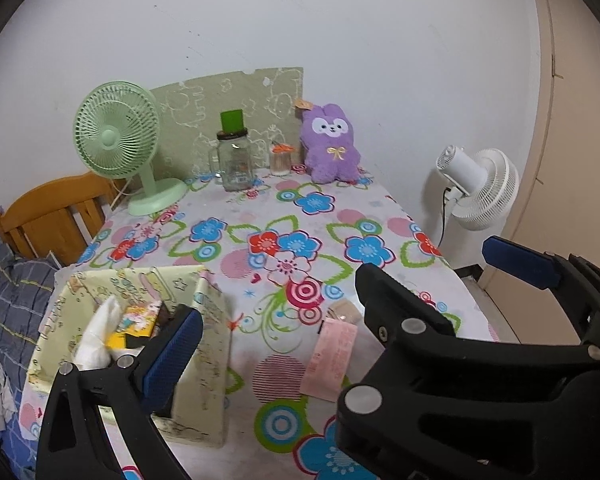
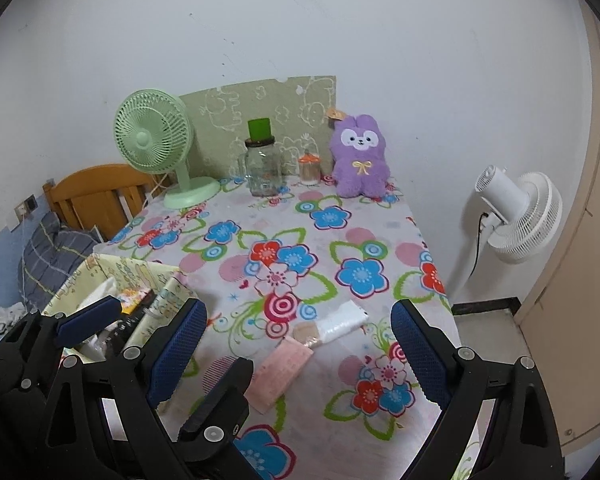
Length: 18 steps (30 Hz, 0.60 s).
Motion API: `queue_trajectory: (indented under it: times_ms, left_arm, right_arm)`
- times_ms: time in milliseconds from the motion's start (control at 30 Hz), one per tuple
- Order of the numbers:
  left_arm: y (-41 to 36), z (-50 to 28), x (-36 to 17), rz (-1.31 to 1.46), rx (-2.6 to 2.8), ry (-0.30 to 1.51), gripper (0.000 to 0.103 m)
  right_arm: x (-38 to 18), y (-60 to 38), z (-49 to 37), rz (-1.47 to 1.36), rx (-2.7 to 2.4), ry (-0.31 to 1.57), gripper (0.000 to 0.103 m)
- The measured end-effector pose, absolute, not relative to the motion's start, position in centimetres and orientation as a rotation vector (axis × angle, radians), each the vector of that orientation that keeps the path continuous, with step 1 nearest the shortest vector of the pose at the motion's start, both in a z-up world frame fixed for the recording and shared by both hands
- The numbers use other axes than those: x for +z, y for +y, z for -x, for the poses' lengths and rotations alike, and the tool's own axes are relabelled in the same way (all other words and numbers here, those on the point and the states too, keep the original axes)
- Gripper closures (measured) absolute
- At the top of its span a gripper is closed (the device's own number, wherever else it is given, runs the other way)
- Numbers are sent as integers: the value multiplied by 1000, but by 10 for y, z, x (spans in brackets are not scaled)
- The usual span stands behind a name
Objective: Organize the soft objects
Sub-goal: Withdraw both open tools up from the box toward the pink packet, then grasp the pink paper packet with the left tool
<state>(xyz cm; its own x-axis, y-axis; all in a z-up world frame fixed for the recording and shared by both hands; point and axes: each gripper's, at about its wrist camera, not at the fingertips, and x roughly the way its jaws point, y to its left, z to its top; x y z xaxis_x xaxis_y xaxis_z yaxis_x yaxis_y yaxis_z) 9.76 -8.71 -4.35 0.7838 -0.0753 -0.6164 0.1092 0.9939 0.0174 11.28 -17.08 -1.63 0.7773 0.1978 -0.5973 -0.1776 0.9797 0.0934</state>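
A purple plush rabbit with a white face and a small yellow bow (image 2: pixel 359 158) sat upright at the far end of the flower-printed tablecloth (image 2: pixel 340 240), its back close to the wall and a small clear jar with an orange lid (image 2: pixel 310 168) just beside it. Well apart from the rabbit, at the near left corner of the cloth, stood a pale yellow fabric storage box printed with cartoons (image 1: pixel 204 344), already holding a white soft item and a few colourful things. A pink paper slip (image 2: pixel 278 372) and a small white packet (image 2: pixel 342 322) lay flat on the cloth, far nearer the box than the rabbit.

The left gripper (image 1: pixel 278 328) hung above the box's near edge with its jaws spread wide and nothing between them. The right gripper (image 2: pixel 300 356) hovered over the pink slip, likewise wide apart and empty.

The step in hand was probably fetching the rabbit for the box. Doing it well would mean reaching past the slip with the right gripper, approaching the rabbit from the front, and closing on its plump middle rather than an ear, so it would not flop. The glass mug with a green lid (image 2: pixel 262 168) and the orange-lidded jar stood close enough to the rabbit to be knocked.
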Motion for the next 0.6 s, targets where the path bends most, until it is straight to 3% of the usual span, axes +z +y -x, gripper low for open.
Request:
queue_trajectory:
  times_ms: [600]
  left_arm:
    - [-114,-121,-90,-68,-138,763,2]
  right_arm:
    - [-67,-197,-132,-79,196,749,8]
